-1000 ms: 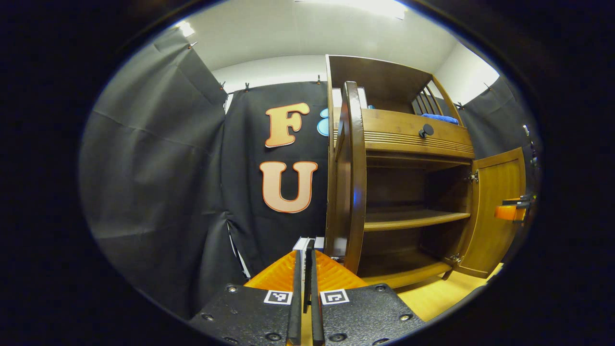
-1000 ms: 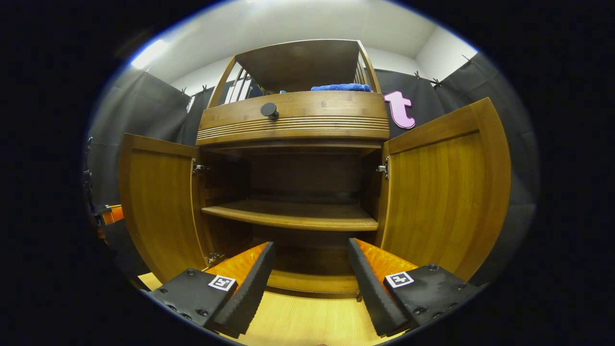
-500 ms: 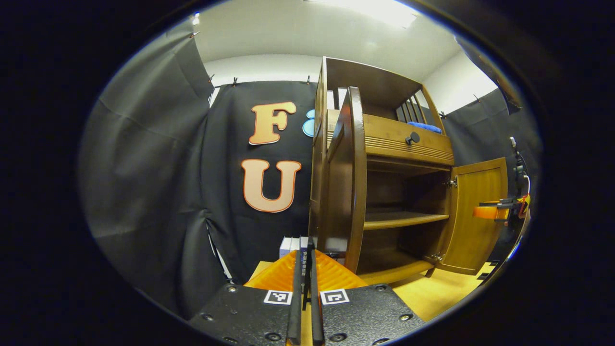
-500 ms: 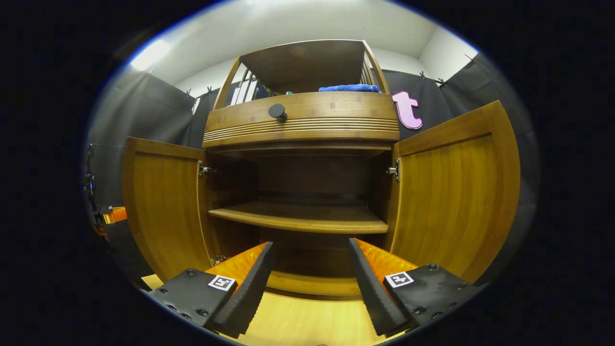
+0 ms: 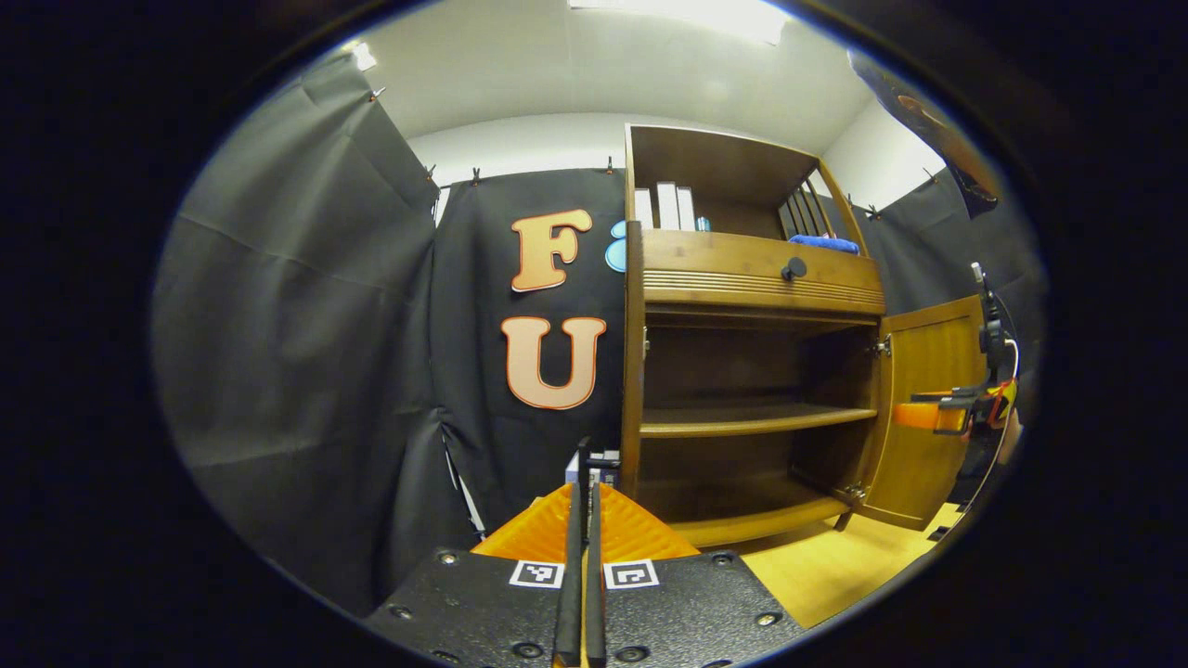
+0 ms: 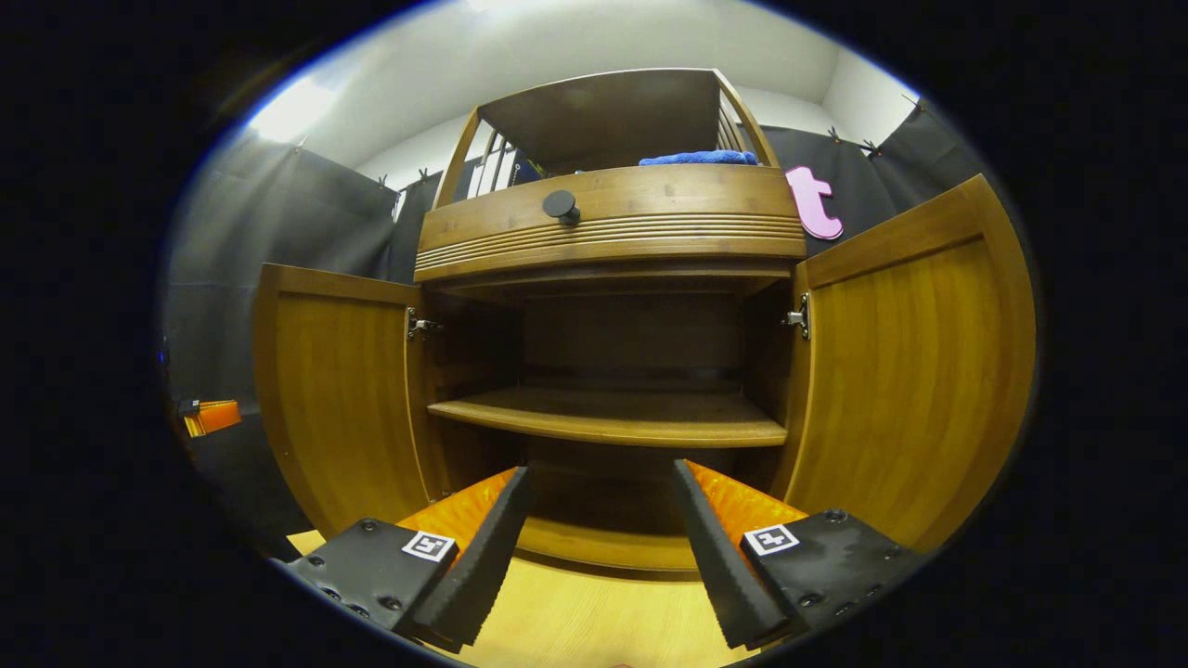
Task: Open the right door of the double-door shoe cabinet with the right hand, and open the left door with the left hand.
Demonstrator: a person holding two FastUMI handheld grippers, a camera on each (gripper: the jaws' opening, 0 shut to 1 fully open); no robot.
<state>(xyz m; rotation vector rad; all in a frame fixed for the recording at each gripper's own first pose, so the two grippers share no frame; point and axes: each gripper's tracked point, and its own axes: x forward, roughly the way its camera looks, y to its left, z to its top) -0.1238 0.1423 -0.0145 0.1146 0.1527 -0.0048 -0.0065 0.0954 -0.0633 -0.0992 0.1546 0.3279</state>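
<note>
Right gripper view: the right claw (image 6: 601, 547), spread and empty, faces the cabinet (image 6: 613, 232) at 12 o'clock, left door (image 6: 339, 390) at 9, right door (image 6: 914, 371) at 3, both swung wide. The left claw (image 5: 583, 557), pressed together, holds nothing; the cabinet lies at its 1 o'clock. Both doors look done.

Shoe cabinet (image 6: 613, 223) glossy varnished wood (hinges (image 6: 795, 318) shiny metal); blue cloth (image 6: 696, 158) soft.
</note>
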